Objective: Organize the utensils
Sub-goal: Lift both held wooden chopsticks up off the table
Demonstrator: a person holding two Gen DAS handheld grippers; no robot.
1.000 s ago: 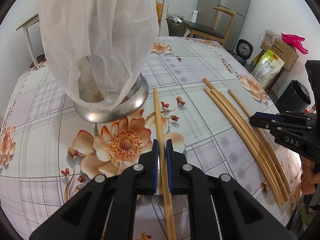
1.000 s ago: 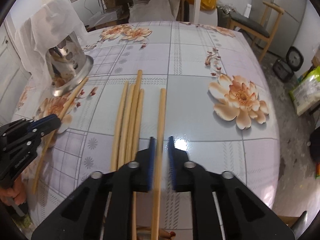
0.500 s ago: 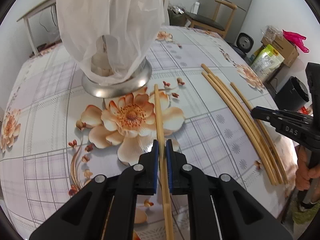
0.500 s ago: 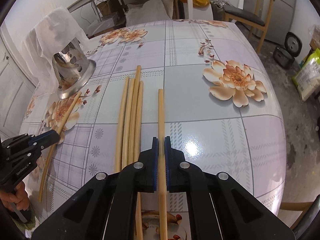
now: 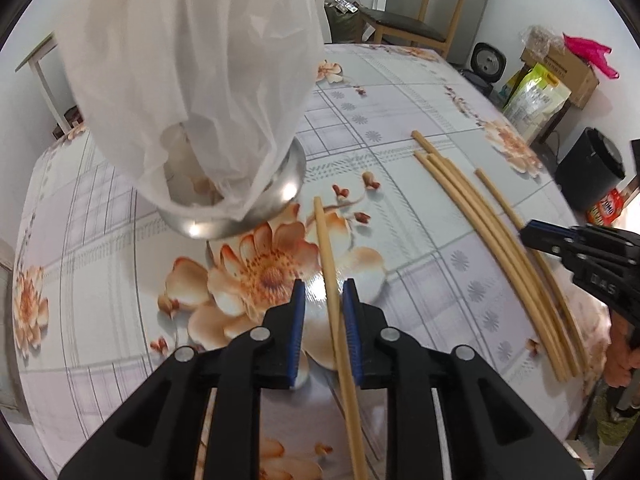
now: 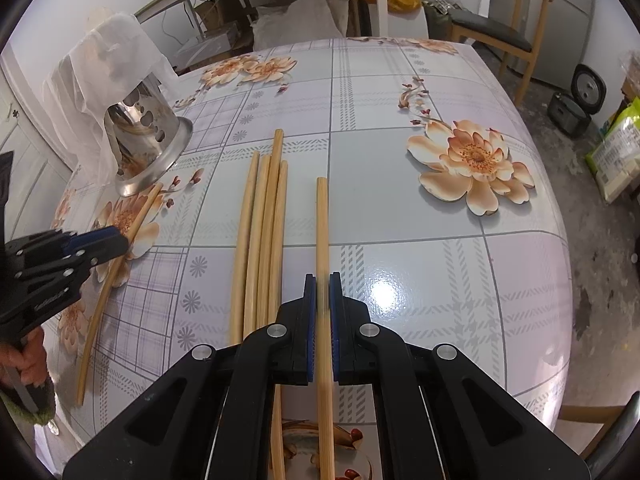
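Observation:
A perforated steel utensil holder draped with a white plastic bag stands on the flowered table. My left gripper is open; a long bamboo chopstick lies on the table between its jaws, leaning against the right one. My right gripper is shut on a single chopstick. Several more chopsticks lie in a bundle just left of it. The left gripper also shows in the right wrist view.
The table has a rounded edge at the right and near side. A wooden chair, a black bin, bags and a cardboard box stand on the floor beyond the table.
My left gripper has opened and let go of its chopstick, which now rests on the table. It also moved closer to the holder. My right gripper stays closed on its chopstick.

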